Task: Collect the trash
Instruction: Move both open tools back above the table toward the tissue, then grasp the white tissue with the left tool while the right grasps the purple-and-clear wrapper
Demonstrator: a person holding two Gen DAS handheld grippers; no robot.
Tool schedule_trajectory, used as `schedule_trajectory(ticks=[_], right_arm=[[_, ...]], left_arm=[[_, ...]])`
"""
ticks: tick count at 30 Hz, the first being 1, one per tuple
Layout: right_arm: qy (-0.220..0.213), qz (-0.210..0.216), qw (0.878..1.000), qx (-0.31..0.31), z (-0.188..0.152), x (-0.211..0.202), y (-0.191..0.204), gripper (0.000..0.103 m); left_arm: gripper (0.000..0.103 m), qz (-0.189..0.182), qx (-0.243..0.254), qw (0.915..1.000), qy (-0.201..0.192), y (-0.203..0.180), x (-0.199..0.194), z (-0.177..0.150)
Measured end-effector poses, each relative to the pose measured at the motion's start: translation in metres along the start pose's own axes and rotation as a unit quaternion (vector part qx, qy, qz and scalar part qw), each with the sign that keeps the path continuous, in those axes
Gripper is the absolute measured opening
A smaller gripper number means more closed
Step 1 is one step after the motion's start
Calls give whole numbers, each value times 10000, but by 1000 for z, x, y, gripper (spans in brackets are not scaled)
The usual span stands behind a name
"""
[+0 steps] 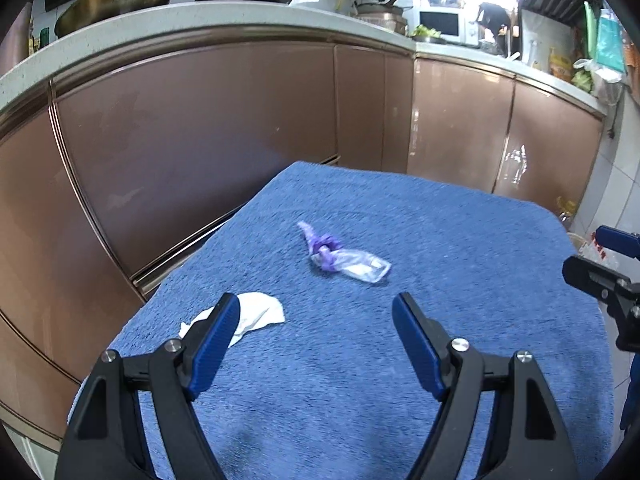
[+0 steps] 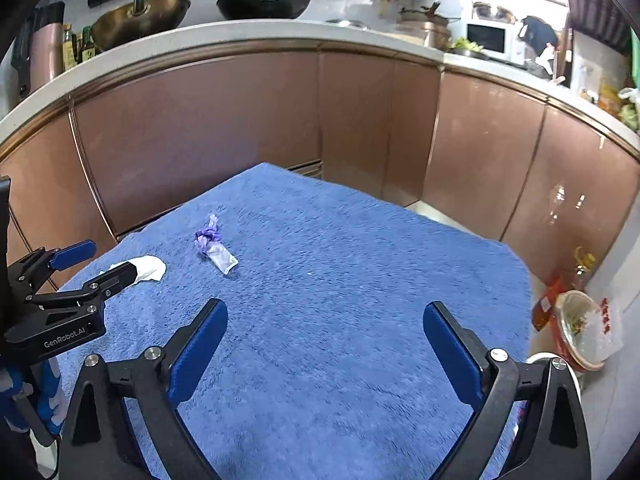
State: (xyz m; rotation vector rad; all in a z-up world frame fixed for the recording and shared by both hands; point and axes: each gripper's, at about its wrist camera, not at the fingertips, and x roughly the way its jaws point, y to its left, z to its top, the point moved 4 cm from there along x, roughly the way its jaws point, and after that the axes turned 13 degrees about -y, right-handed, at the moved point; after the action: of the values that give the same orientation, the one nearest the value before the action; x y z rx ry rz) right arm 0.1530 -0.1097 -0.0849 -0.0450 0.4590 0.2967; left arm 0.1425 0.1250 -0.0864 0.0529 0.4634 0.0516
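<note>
- Progress: no trash appears collected. Two pieces lie loose on the blue towel (image 1: 360,380) that covers the bench; neither is gripped.
- Item one: a crumpled white tissue (image 1: 260,312) lies near the towel's left edge, just beyond the left gripper (image 1: 316,312). One finger hides part of it in the left wrist view.
- Item two: a knotted purple and clear plastic scrap (image 1: 344,256) lies toward the middle of the towel, farther out than the tissue and apart from it.
- Left gripper: jaws apart, nothing between them, pointing down at the towel.
- Right gripper (image 2: 324,320): jaws wide apart and empty over bare towel, well clear of both items, which sit to its left.
- Receptacle: a lined bin (image 2: 580,328) stands on the floor off the bench's right side, judged the likely destination. It already holds some refuse.
- Remaining: both pickups and both transfers, by my assessment.
- Surroundings: brown cabinet doors (image 1: 200,128) close behind the bench; pans (image 1: 116,0) and a microwave (image 1: 444,24) sit on the kitchen counter above, out of the working area.
- Obstructions: none on the towel between jaws and items. The pile may let thin plastic sink in, so a shallow grasp could miss.
</note>
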Motion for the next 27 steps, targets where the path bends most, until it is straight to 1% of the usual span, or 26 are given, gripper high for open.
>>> schedule_trajectory(ticks=[8, 10, 14, 18, 22, 25, 27], right_arm=[[284, 506, 9983, 56, -3, 49, 19, 93], [361, 618, 9974, 60, -3, 61, 24, 90], [597, 808, 9949, -118, -5, 90, 40, 90], [746, 1037, 9915, -247, -2, 116, 56, 89], [833, 1225, 9887, -220, 2, 136, 67, 88], [908, 1351, 9864, -207, 5, 151, 75, 88], [953, 1420, 9849, -247, 5, 158, 80, 87]], left_arm=[[77, 268, -18, 9993, 268, 25, 23, -14], [77, 363, -24, 9988, 317, 34, 28, -16], [77, 582, -27, 9975, 395, 55, 38, -19], [77, 772, 54, 9959, 458, 75, 49, -20], [77, 816, 15, 9950, 570, 95, 58, -23], [77, 834, -160, 9941, 671, 118, 64, -27], [77, 752, -320, 9940, 723, 133, 66, -29]])
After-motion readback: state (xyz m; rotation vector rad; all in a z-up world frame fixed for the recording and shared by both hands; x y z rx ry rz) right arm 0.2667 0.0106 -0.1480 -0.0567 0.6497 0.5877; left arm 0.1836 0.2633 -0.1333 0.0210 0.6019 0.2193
